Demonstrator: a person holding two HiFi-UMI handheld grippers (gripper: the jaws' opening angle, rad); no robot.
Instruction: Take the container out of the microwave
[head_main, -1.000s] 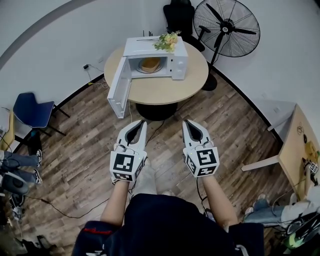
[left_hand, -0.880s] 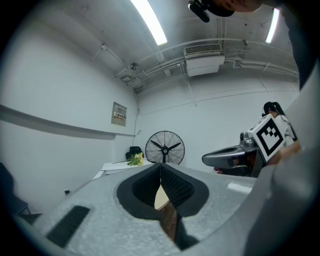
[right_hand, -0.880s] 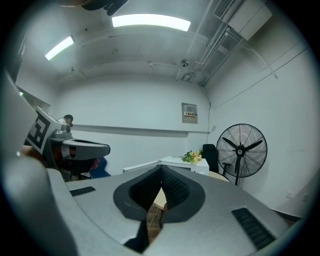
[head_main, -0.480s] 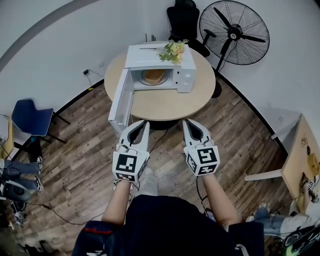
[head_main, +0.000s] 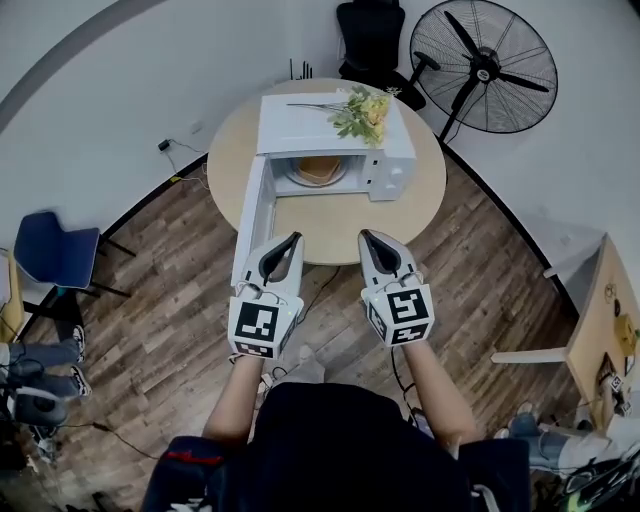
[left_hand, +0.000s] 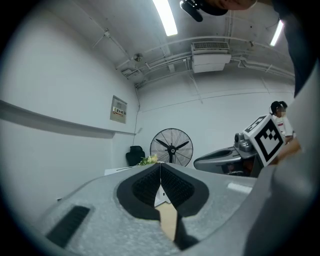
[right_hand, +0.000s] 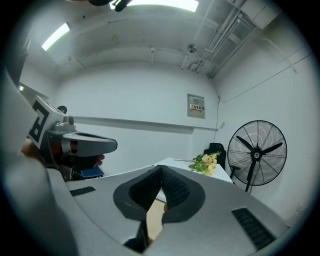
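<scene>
Nearest, at the bottom of the head view: bare forearms and two claws held out side by side, marker cubes up. Left claw (head_main: 292, 241) pinched fully together, pads meeting at the tips, nothing between them. Same for the right claw (head_main: 368, 238): closed tight and empty. Both pointed toward the round tabletop (head_main: 330, 222), tips showing over its near rim, well short of the microwave (head_main: 335, 125).

Just beside the left claw's tip, the free edge of the microwave's door (head_main: 250, 222), swung wide open toward the left and jutting past the tabletop's rim over the wooden floor (head_main: 160, 310). Between the claws and the oven mouth, a bare strip of tabletop, open for moving straight in; more room on the right than on the door side.

Inside the open cavity, the container (head_main: 318, 168): tan-orange, resting on the turntable plate (head_main: 297, 181), set back from the front lip. Contents impossible to tell from here. On the microwave's roof, a spray of yellow flowers (head_main: 365, 108) lying toward the right corner.

Farther off, behind the tabletop: a black chair (head_main: 372, 30) against the white wall and a large standing fan (head_main: 488, 72) to the right. Off to the left on the floor, a blue chair (head_main: 50, 250). At the far right edge, the corner of another wooden table (head_main: 603, 300).
</scene>
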